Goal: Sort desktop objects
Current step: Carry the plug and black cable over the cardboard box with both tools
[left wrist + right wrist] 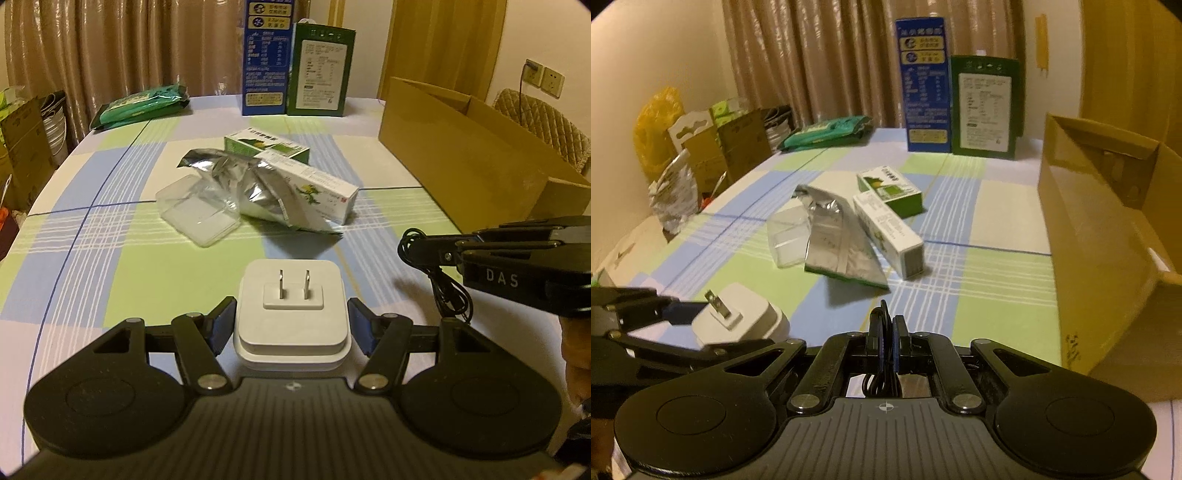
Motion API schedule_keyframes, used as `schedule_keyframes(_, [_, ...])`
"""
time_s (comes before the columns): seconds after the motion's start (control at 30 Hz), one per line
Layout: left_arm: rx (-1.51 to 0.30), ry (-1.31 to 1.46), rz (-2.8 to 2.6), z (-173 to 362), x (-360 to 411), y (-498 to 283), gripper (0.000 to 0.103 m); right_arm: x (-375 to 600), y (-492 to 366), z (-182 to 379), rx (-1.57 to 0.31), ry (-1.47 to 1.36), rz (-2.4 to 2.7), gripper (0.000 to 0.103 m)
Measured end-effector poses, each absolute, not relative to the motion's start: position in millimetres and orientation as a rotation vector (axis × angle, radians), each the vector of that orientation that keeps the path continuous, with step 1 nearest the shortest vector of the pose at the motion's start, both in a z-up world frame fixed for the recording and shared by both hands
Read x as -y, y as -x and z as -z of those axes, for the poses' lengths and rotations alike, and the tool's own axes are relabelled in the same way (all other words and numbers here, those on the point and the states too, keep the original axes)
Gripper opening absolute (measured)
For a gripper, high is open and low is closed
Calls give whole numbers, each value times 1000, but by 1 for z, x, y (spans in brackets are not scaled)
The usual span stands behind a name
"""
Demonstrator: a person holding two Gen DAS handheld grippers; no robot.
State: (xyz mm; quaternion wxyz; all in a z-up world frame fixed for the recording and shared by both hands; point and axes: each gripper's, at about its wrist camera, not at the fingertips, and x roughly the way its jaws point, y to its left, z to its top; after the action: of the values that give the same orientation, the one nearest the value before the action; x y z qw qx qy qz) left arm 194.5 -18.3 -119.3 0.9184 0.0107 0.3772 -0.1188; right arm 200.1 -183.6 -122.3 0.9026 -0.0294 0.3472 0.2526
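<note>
White plastic fills the middle of the left wrist view: a square charger (pixel 291 317) with two metal prongs facing up sits between the fingers of the left gripper (pixel 291 314), whose blue pads press on its two sides, so the jaws stand partly open and clamped on it. In the right wrist view the same charger (pixel 738 317) appears low on the left, held just above the checked tablecloth (pixel 979 288).

The right gripper (pixel 888 328) has its jaws fully closed on a coiled black cable (pixel 877 332), pinched between the pads, with loops of it hanging below. From the left wrist view that cable (pixel 443 280) dangles from the tip of the right gripper (pixel 424 247), just to the right of the charger.

Farther back on the table lies a small heap: a clear plastic lid (pixel 199 214), a crumpled silver foil bag (pixel 266 192), a long white carton (pixel 317 188) touching the bag, and a green and white box (pixel 266 146) behind them. An open cardboard box (pixel 476 166) stands to the right. At the far edge a tall blue carton (pixel 266 59) and a green carton (pixel 323 70) stand upright side by side, and a green wrapped pack (pixel 142 105) lies near the left corner.
</note>
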Motion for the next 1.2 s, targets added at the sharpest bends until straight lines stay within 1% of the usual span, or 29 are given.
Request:
schedule_keyframes(0.2, [-760, -28, 256, 105, 32, -188, 60, 195, -188, 101, -705, 31, -496, 1])
schedule_keyframes(0.4, [-755, -31, 261, 88, 42, -179, 60, 220, -184, 68, -664, -9, -455, 1])
schedule_keyframes(0.67, [-707, -48, 300, 52, 69, -176, 60, 260, -185, 21, -592, -70, -409, 1])
schedule_keyframes(0.97, [-629, -78, 408, 9, 135, -187, 60, 347, -207, -28, -525, -165, -280, 1])
schedule_keyframes(1.2, [-603, -79, 482, -8, 191, -210, 60, 394, -235, -39, -531, -196, -221, 1])
